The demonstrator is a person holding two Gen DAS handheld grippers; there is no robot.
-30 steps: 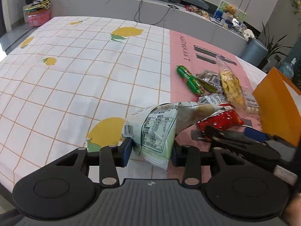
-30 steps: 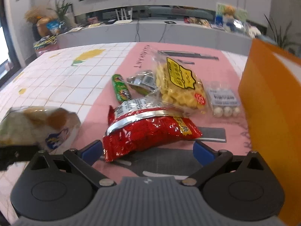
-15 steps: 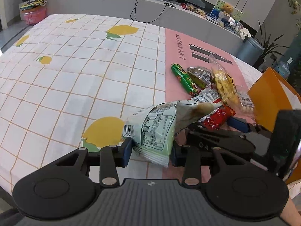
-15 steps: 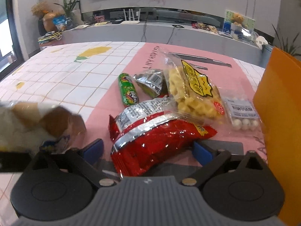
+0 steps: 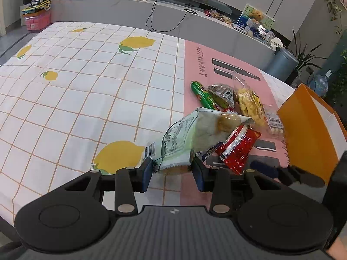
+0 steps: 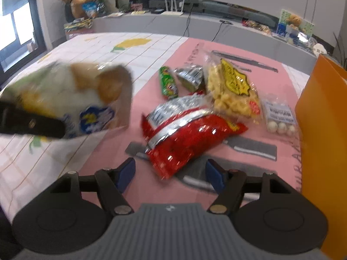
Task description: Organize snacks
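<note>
Your left gripper (image 5: 172, 171) has its fingers clamped on the bottom edge of one pale green bag (image 5: 184, 140), held up off the tabletop (image 5: 76, 99) and leaning right, over the pile ahead. Your right gripper (image 6: 170, 173) hangs with its fingers spread apart, gripping nothing; one red bag (image 6: 186, 134) lies on the tabletop just ahead of and between them, its near end reaching toward the gap. Beyond the red bag you have four more snacks lying close together: one green tube (image 6: 168, 82), one dark foil pack (image 6: 190, 78), one yellow puff bag (image 6: 232, 91) and one small pack of white balls (image 6: 279, 117). To the right of your right fingers stands one orange box (image 6: 323, 130), beside the white-ball pack.
</note>
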